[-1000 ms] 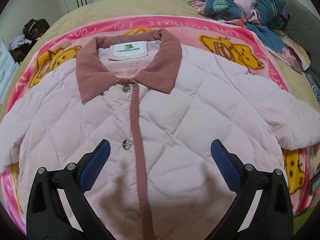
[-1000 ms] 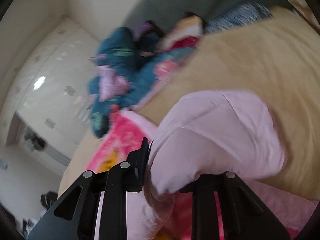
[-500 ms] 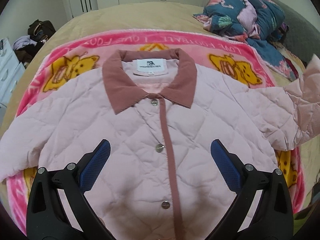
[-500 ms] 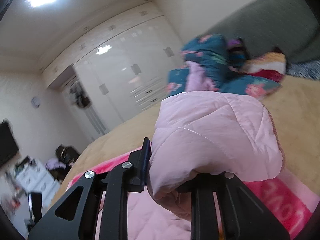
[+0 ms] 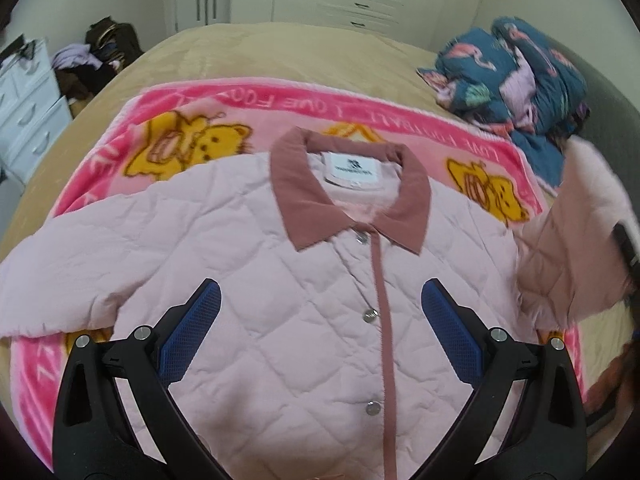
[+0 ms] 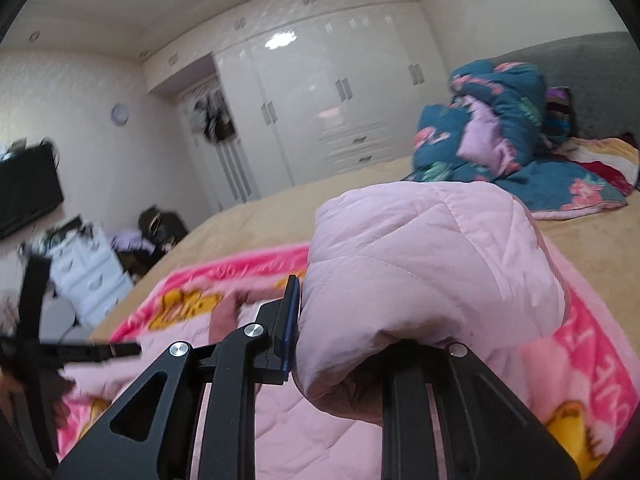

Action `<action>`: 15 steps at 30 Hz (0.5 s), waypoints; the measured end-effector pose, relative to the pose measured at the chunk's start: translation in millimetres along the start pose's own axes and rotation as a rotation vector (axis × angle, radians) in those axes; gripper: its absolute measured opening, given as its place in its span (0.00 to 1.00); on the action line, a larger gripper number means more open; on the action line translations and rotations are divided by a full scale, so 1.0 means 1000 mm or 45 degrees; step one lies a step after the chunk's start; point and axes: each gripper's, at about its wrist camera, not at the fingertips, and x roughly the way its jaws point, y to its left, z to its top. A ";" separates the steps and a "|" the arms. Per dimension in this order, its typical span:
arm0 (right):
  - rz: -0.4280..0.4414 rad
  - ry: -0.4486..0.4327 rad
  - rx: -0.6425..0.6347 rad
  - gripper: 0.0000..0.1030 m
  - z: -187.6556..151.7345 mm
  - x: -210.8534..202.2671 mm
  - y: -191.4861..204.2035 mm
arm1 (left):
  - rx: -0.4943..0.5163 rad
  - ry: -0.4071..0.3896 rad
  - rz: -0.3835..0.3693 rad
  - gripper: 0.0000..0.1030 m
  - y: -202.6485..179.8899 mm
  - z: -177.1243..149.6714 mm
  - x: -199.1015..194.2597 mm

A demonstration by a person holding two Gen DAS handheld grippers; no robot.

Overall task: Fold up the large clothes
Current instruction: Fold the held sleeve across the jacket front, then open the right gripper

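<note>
A pale pink quilted jacket [image 5: 280,280] with a dusty-rose collar [image 5: 344,204] lies front-up and buttoned on a pink cartoon blanket [image 5: 192,120]. My left gripper [image 5: 320,328] hovers open above the jacket's chest, with nothing between its blue pads [image 5: 192,328]. The jacket's right sleeve [image 5: 576,248] is lifted off the bed at the right edge of the left wrist view. My right gripper [image 6: 340,344] is shut on that sleeve's cuff [image 6: 420,272], which bulges over the fingers. The left sleeve [image 5: 60,272] lies flat on the blanket.
A tan bed [image 5: 280,52] carries the blanket. A heap of blue flowered bedding [image 5: 516,80] sits at the far right. White wardrobes [image 6: 328,100] line the back wall; a pale drawer unit [image 5: 28,112] and piled bags [image 5: 104,48] stand left of the bed.
The right gripper has carried the sleeve cuff up and inward over the jacket. The left gripper's view has shifted left, so the jacket sits further right in it.
</note>
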 end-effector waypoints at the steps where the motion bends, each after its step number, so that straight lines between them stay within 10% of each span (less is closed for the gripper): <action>1: 0.018 0.025 -0.022 0.18 -0.007 0.006 0.009 | -0.018 -0.006 -0.002 0.91 0.006 0.001 -0.002; 12: 0.137 0.459 0.003 0.20 -0.088 0.083 0.042 | -0.141 0.041 -0.061 0.91 0.041 -0.013 0.002; 15: 0.168 0.566 0.151 0.42 -0.104 0.088 0.034 | -0.149 0.076 -0.103 0.91 0.039 -0.021 0.007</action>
